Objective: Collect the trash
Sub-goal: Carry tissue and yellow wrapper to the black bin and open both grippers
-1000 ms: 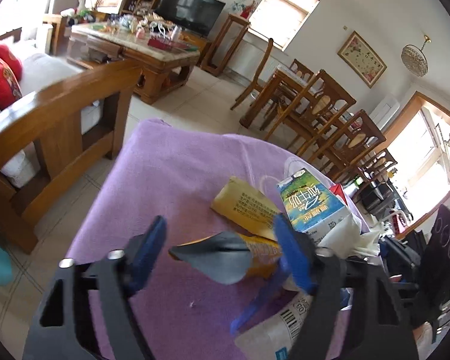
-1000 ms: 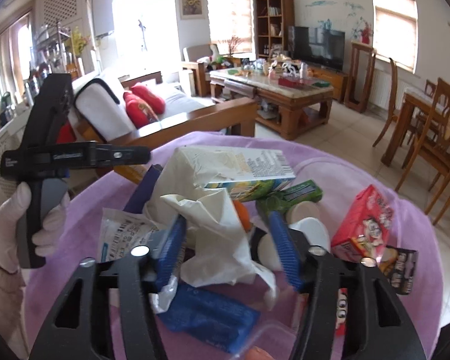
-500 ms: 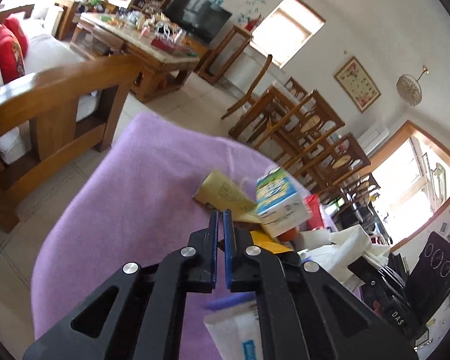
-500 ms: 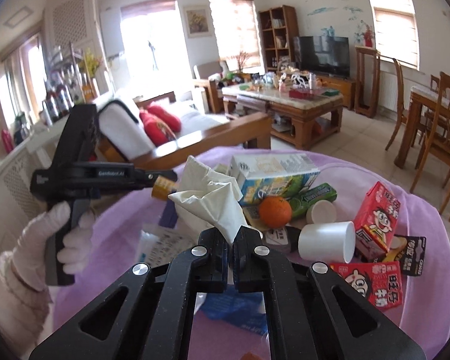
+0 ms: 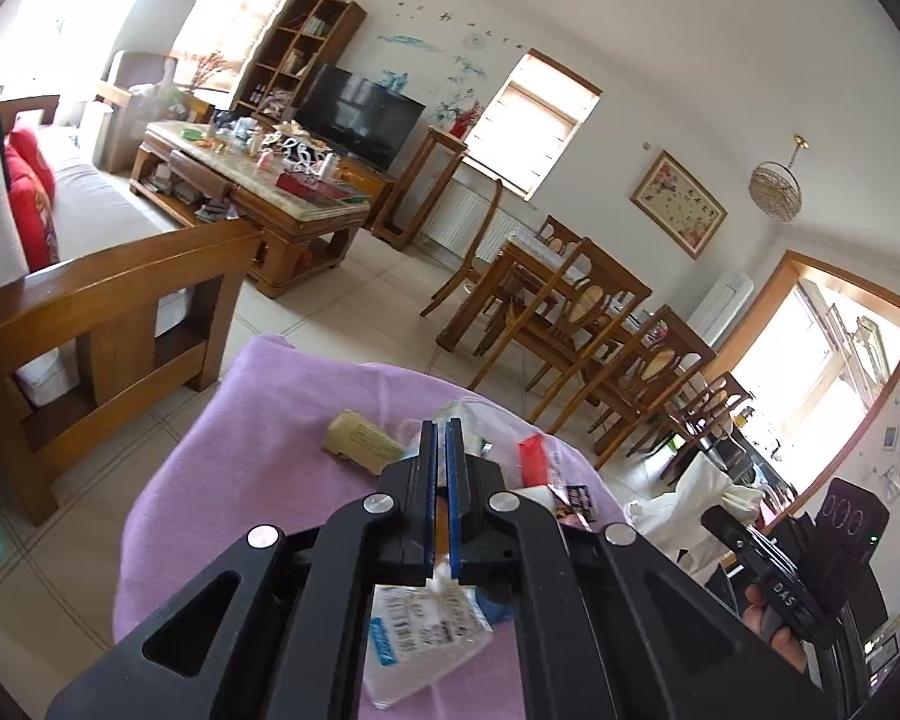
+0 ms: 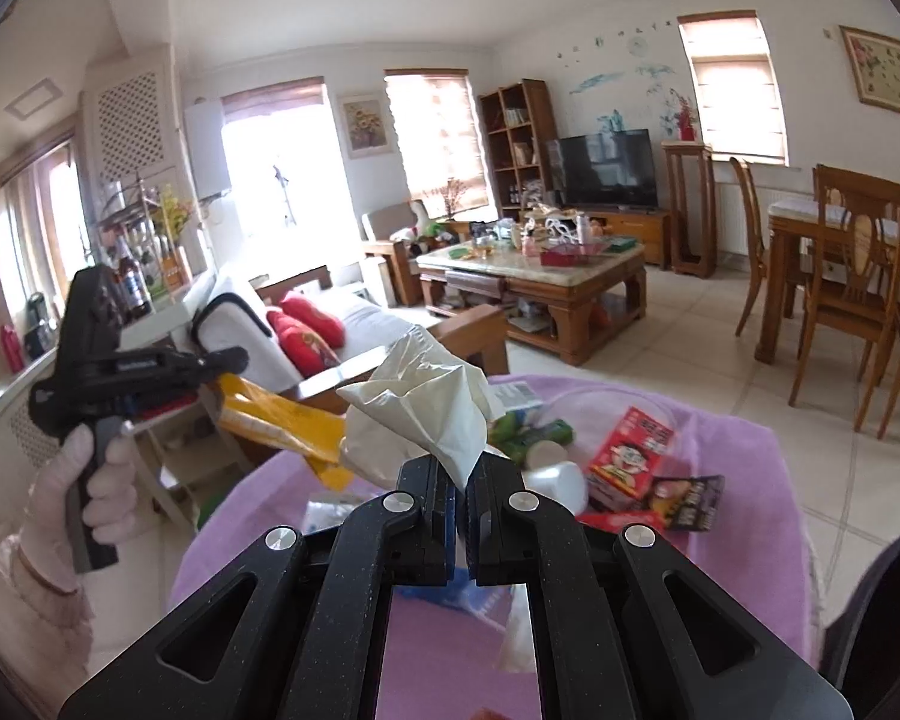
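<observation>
Both jaws lifted wrapper [image 6: 282, 420], tissue [image 6: 426, 414] above litter [image 6: 630, 456]

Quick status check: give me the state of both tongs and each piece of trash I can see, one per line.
Left tongs: shut on yellow wrapper, lifted.
Right tongs: shut on white tissue, lifted.
White cup: on its side on purple cloth.
Red carton: lying on the cloth.
Black packet: lying flat.
</observation>
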